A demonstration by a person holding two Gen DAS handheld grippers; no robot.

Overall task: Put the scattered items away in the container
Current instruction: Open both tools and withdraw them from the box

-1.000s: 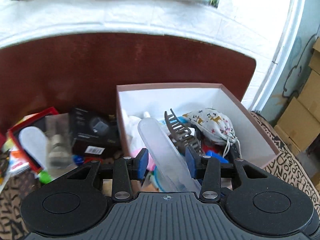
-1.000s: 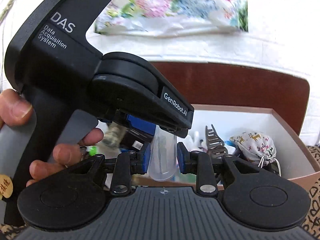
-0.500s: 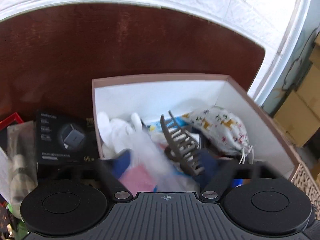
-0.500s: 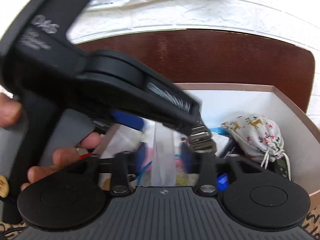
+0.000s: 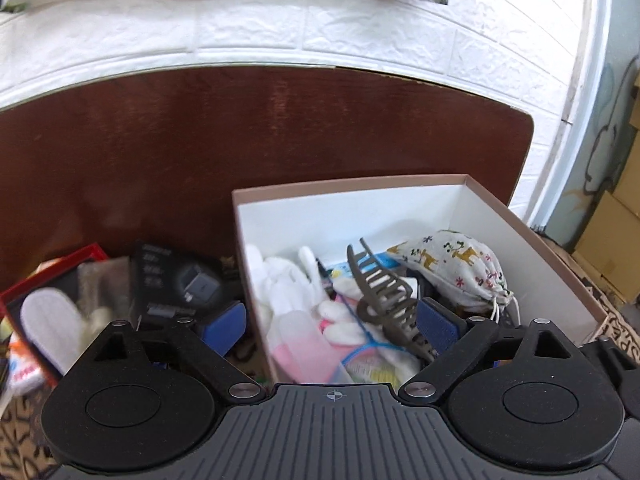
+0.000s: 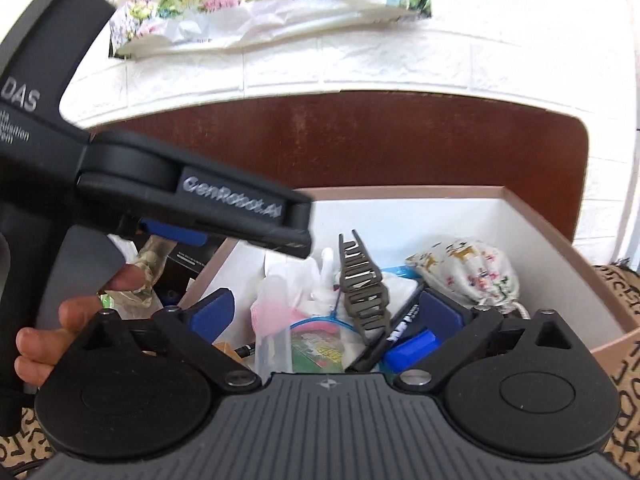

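Observation:
A pink-rimmed white box [image 5: 352, 186] [image 6: 400, 192] holds a grey hair claw [image 5: 384, 300] [image 6: 364, 292], a printed drawstring pouch [image 5: 456, 268] [image 6: 468, 272], white gloves [image 5: 280, 280] and a clear plastic case [image 5: 304, 344] [image 6: 272, 340]. The case lies loose among them. My left gripper [image 5: 330, 326] straddles the box's left wall, jaws opening wide, and its pads touch nothing. My right gripper [image 6: 325, 315] hangs over the box's near side. Its jaws are opening too, well clear of the case below. The left gripper's black body [image 6: 180, 200] crosses the right wrist view, held by a hand [image 6: 80, 320].
Left of the box lie a black charger carton [image 5: 176, 284], a red-framed pack [image 5: 48, 312] and a crinkly clear packet [image 6: 148, 276]. A brown wooden board [image 5: 240, 140] stands behind, under a white brick wall. Cardboard boxes [image 5: 616, 240] stand at the far right. A patterned cloth covers the surface.
Both grippers were shut on the clear plastic case a second ago. Both have opened wide, and the case has dropped into the box.

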